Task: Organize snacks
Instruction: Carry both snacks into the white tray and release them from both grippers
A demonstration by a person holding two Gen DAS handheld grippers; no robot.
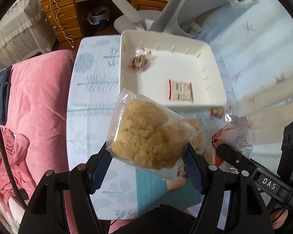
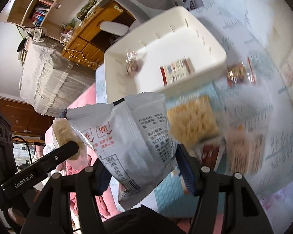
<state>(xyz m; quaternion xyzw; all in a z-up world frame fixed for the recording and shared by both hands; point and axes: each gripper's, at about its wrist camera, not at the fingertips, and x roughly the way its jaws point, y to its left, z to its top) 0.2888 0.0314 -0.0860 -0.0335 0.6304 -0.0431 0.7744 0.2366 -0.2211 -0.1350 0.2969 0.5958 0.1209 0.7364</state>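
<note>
The table (image 1: 91, 89), under its pale tree-print cloth, spreads out beyond my jaws. On it, ahead of both pairs, sits the white tray (image 1: 214, 74), its long axis running away and to the right in the left wrist view. Inside it lie a red-and-white flat packet (image 1: 181, 92) near the closer wall and a small wrapped sweet (image 1: 139, 60) by the far left corner.

My right gripper (image 2: 138, 161) has its jaws clamped on a white printed snack bag (image 2: 134, 136), which stands tilted, its serrated top edge pointing up toward the tray.

My left gripper (image 1: 146, 156) has its jaws clamped on a clear bag of crumbly yellow cake (image 1: 146, 134), its long axis leaning up and left, the sealed end toward the tray.

A second small sweet (image 1: 216, 112) lies on the table just outside the tray's near right corner.
</note>
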